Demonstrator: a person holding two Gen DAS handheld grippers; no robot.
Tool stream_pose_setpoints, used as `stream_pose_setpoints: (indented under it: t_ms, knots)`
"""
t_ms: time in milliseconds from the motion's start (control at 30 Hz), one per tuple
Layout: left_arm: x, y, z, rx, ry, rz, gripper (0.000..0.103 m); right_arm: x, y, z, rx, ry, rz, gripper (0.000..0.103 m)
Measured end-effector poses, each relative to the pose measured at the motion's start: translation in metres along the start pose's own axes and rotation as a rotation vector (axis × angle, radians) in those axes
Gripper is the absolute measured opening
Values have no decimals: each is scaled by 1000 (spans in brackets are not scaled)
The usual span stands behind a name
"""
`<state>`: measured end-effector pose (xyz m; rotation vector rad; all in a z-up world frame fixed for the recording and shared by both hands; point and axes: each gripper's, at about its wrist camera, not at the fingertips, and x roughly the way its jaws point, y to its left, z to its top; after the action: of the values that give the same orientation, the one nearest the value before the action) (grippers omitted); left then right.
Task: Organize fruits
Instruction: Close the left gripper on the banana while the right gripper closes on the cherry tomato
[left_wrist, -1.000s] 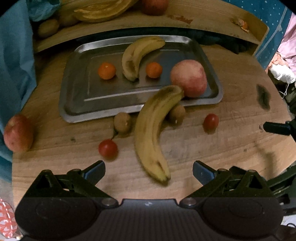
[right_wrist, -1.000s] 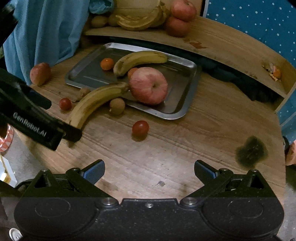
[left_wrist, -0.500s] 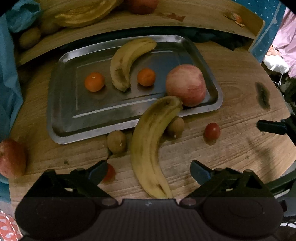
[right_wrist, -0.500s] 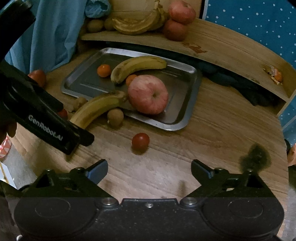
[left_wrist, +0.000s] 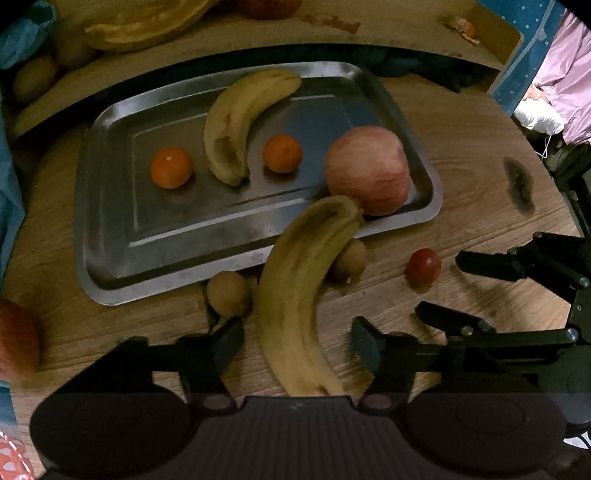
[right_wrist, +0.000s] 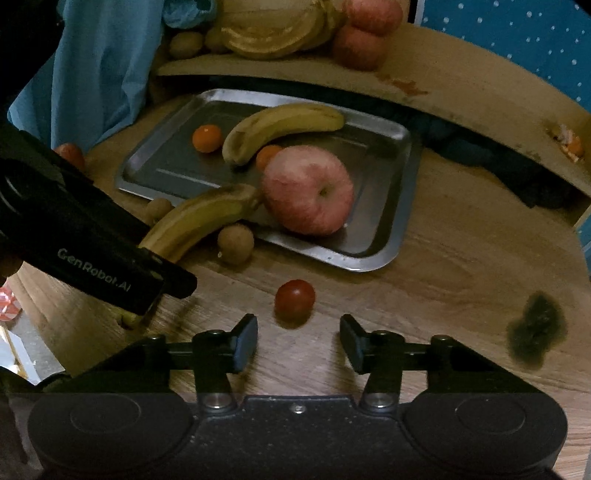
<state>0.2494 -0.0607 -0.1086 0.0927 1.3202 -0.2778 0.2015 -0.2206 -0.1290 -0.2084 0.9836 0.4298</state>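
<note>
- Between my left claw's spread fingers lies the loose banana, its far tip propped over the rim of the metal tray, its near end on the wooden table.
- I judge the grip should land on the thick middle, squeezed gently since ripe skin bruises, then lift clear of the rim before swinging it onto the tray.
- My right claw is also spread and holds nothing, lined up just short of a cherry tomato; I would close slowly so it cannot roll away.
- On the tray I count one banana, two small oranges, one apple.
- Off the tray: two brown round fruits flanking the loose banana, and a red fruit at the left edge.
</note>
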Motion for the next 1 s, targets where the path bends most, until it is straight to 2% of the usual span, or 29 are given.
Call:
stream_pose_setpoints:
  t_ms: [133, 333, 433, 533, 600, 633, 700, 733, 1000]
  knots:
    - [5, 2, 3, 1, 11, 25, 60, 5, 1, 4, -2, 2, 2, 48]
    - [6, 4, 6, 2, 7, 33, 59, 11, 1, 7, -1, -2, 7, 47]
    - [7, 2, 8, 11, 10, 46, 59, 13, 1, 9, -2, -13, 13, 42]
    - [7, -1, 8, 18, 9, 67, 52, 14, 1, 11, -1, -21, 24, 38]
    - [6, 1, 7, 10, 8, 48, 48, 15, 3, 12, -12, -24, 26, 38]
    - [6, 2, 7, 9, 9, 46, 47, 15, 4, 12, -17, -24, 28, 36]
    - [6, 2, 7, 9, 8, 28, 38, 16, 6, 13, -33, -23, 27, 27]
    - [5, 1, 6, 10, 7, 23, 37, 15, 7, 14, -40, -21, 29, 25]
    - [6, -2, 9, 3, 1, 31, 38, 12, 9, 11, -44, -12, 26, 25]
